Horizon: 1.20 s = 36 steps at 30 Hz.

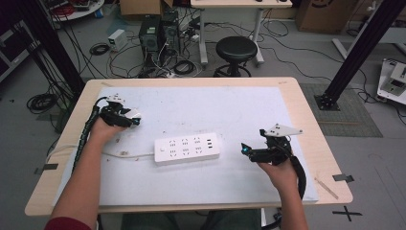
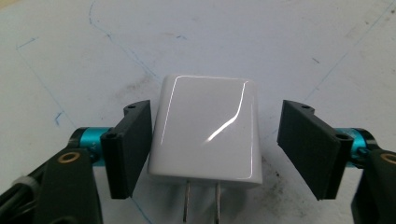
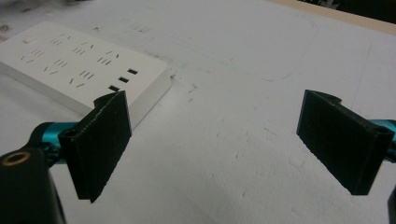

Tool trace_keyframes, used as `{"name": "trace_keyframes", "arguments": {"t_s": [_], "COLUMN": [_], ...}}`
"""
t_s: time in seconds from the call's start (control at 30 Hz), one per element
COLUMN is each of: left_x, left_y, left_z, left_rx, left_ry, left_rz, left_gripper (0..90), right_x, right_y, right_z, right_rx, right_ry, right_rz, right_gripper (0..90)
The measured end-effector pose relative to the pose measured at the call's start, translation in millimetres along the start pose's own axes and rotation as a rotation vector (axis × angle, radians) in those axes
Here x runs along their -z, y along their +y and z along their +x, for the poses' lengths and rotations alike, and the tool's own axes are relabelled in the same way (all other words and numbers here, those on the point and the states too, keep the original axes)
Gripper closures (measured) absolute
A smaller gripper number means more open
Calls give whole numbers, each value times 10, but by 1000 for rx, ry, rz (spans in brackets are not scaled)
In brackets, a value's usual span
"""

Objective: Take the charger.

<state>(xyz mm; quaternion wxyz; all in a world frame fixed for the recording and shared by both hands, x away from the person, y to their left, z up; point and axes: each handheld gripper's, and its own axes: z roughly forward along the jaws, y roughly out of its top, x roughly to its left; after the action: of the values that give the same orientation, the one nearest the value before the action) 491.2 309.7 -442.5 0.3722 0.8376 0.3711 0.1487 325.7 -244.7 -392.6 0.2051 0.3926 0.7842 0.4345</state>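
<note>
White plug adapter [image 2: 205,133] lies flat on the counter [image 1: 306,124] between the left tool [image 2: 212,149] jaws (one touching, the other apart), ready for gripping; right tool [image 3: 229,144] waits open beside the power strip [image 3: 70,65].

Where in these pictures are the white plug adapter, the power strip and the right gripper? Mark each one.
white plug adapter [image 2: 205,133], left gripper view, on its glossy top face.
power strip [image 1: 186,148], high view, middle of its socket face.
right gripper [image 3: 215,144], right gripper view, midway between its open jaws.
</note>
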Motion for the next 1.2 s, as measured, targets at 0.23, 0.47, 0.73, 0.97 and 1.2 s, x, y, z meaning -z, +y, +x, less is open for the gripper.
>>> {"name": "trace_keyframes", "arguments": {"t_s": [0.23,0.47,0.73,0.97,1.2], "left_x": [32,4,69,419,803], "left_y": [-1,-26,18,146,230], "left_z": [2,6,-23,-140,-372], "left_rx": [-11,-9,-18,-36,-71], "left_ry": [27,22,56,42,58], "left_rz": [21,27,37,-35,-76], "left_gripper": [421,423,426,425,425], "right_x": [5,24,74,128,99], "right_y": [6,-24,6,77,111], "right_z": [10,19,31,12,11], "right_rx": [-4,-7,0,10,25], "right_ry": [0,-6,-13,-1,33], "right_rz": [-1,-7,-15,-30,-30], "right_gripper": [101,101,101,101,101]}}
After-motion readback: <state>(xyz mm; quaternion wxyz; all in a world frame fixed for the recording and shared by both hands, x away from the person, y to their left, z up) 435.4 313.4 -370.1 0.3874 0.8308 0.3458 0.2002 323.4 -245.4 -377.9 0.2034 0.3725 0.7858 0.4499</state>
